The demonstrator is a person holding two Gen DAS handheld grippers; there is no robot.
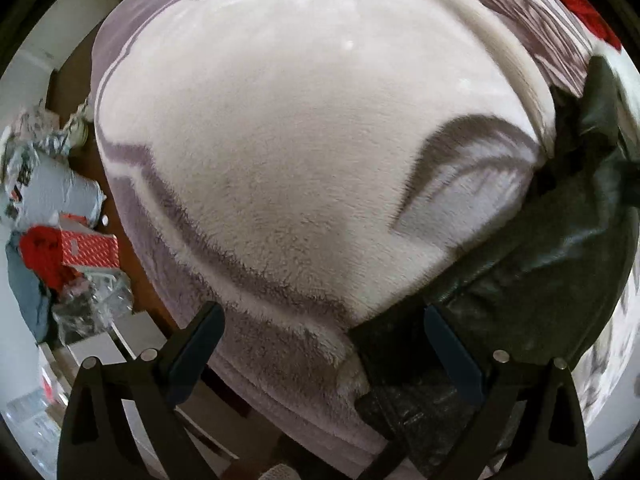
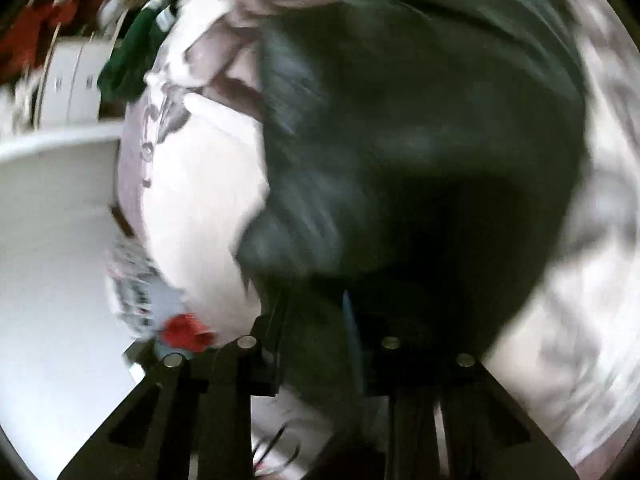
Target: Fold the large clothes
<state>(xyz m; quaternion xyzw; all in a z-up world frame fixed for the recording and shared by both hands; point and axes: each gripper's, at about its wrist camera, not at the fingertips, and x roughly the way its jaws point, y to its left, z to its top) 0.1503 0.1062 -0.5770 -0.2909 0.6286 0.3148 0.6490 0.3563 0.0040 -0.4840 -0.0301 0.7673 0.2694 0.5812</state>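
Jacket (image 1: pixel 532 264), black: lower right of left view, running up the right edge over a blanket (image 1: pixel 288 152). Left gripper (image 1: pixel 320 344) wide open, empty, jacket edge by its right finger. Right gripper (image 2: pixel 316 320): narrowly parted, grip unclear through blur; jacket (image 2: pixel 420 160) directly ahead.

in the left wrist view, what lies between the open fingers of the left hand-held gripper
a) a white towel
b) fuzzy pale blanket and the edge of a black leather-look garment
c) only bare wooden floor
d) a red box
b: the left hand-held gripper stands open over the fuzzy blanket, with the black garment reaching in by its right finger.
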